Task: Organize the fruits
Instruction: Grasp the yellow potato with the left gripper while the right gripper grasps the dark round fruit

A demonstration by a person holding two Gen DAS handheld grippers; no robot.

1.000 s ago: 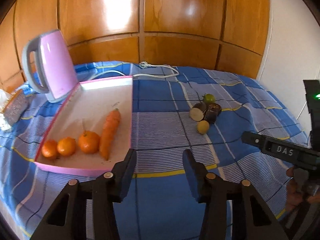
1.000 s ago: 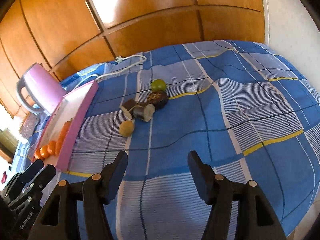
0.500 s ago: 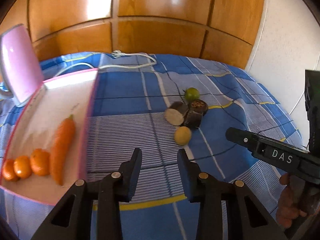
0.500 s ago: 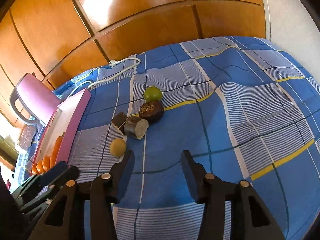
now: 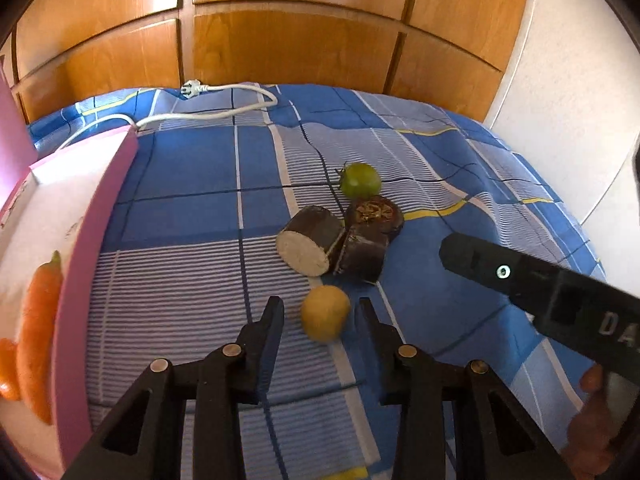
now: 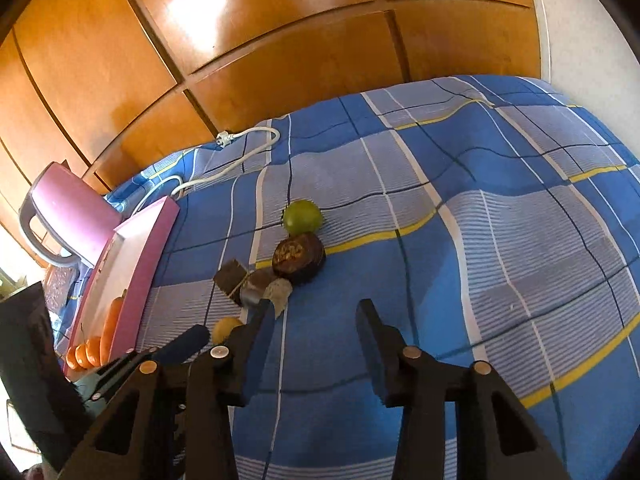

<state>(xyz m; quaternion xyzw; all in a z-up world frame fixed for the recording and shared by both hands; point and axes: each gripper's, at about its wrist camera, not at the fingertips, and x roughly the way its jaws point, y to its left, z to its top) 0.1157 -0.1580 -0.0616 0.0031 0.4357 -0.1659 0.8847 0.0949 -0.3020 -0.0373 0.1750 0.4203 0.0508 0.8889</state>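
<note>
A small yellow fruit (image 5: 325, 313) lies on the blue checked cloth between the open fingers of my left gripper (image 5: 320, 312), not gripped. Behind it lie two dark cut pieces (image 5: 312, 240) with pale flesh, a dark round fruit (image 5: 375, 213) and a green fruit (image 5: 360, 179). The pink tray (image 5: 76, 264) at left holds a carrot (image 5: 38, 328) and oranges (image 5: 6, 368). My right gripper (image 6: 316, 316) is open and empty, just short of the dark pieces (image 6: 256, 284). The yellow fruit (image 6: 225, 328) shows left of its left finger.
A pink kettle (image 6: 68, 216) stands behind the tray (image 6: 132, 280). A white power cord (image 5: 208, 108) lies at the back of the cloth. A wooden panel wall (image 5: 280, 28) runs behind. The right gripper's body (image 5: 540, 292) crosses the left wrist view at right.
My left gripper moved right and forward from the tray until its open fingers straddle the yellow fruit. My right gripper moved forward towards the dark pieces.
</note>
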